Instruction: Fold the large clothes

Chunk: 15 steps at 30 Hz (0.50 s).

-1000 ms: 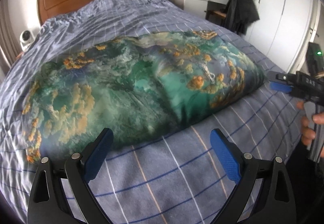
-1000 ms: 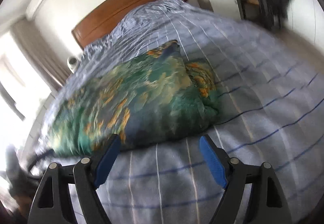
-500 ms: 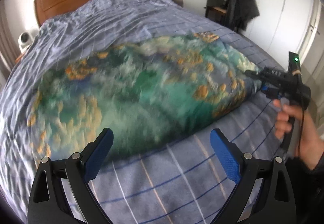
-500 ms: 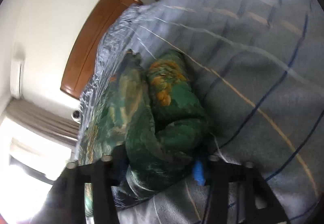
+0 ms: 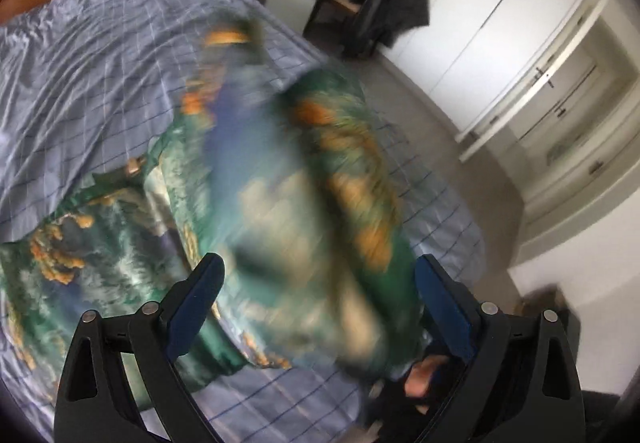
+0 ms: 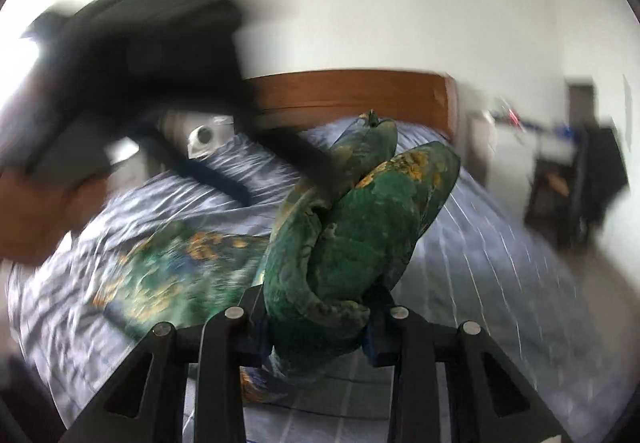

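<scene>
Since a second ago we have brought our right gripper (image 6: 316, 327) in on the end of the green printed garment (image 6: 352, 227); its jaws have just been closing and now pinch a thick bunched roll of the cloth, where before the piece lay flat and untouched along the bed (image 5: 100, 55).

Nearest in the right wrist view, that bunch stands up from the jaws, folded on itself, with its free tip pointing toward the wooden headboard (image 6: 352, 91). Behind it the rest of the garment trails down and left onto the striped bedspread.

Our left gripper (image 5: 320, 307) has its blue pads wide apart, gripping nothing. The blurred, lifted cloth crosses in front of and between them, but we cannot see either pad pressing on it. In the right wrist view this gripper shows as a dark blur at upper left, above the bed.

We judge the coming move to turn on this: the garment's long axis runs from the raised end in our right gripper down leftward to the part lying flat on the bed. The lifted end should travel along that axis over the flat part, while the left gripper, nearer the flat part, steadies or catches it.

Farther off stand the white wardrobes (image 5: 500, 23) and a chair draped with a dark jacket (image 5: 392, 3).
</scene>
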Tool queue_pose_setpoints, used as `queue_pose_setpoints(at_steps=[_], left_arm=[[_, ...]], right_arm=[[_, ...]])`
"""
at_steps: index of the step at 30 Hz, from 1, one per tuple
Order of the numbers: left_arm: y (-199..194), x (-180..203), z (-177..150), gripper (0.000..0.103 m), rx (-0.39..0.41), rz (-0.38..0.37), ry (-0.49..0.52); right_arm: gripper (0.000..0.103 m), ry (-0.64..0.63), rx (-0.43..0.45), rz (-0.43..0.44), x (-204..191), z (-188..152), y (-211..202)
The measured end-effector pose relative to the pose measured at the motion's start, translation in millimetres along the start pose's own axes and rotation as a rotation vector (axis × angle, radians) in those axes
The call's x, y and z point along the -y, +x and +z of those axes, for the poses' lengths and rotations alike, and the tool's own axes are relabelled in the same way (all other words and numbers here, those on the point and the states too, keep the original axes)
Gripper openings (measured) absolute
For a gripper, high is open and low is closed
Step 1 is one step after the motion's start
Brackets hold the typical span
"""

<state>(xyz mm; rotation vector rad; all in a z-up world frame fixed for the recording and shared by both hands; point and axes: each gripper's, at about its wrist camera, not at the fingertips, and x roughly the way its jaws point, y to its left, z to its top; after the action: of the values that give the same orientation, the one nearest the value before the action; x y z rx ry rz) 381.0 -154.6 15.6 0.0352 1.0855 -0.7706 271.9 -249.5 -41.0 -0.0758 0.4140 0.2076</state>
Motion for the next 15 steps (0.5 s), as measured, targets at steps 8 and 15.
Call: queue_pose_setpoints(at_steps=[8, 15], left_arm=[[-13, -56, -32, 0.05, -0.031, 0.23, -0.112], [-38, -129, -59, 0.029, 0.012, 0.196, -0.185]], right_arm=[[0.033, -0.463, 0.007, 0.097, -113, -1, 0], [0.064, -0.343, -0.09, 0.296, -112, 16, 3]])
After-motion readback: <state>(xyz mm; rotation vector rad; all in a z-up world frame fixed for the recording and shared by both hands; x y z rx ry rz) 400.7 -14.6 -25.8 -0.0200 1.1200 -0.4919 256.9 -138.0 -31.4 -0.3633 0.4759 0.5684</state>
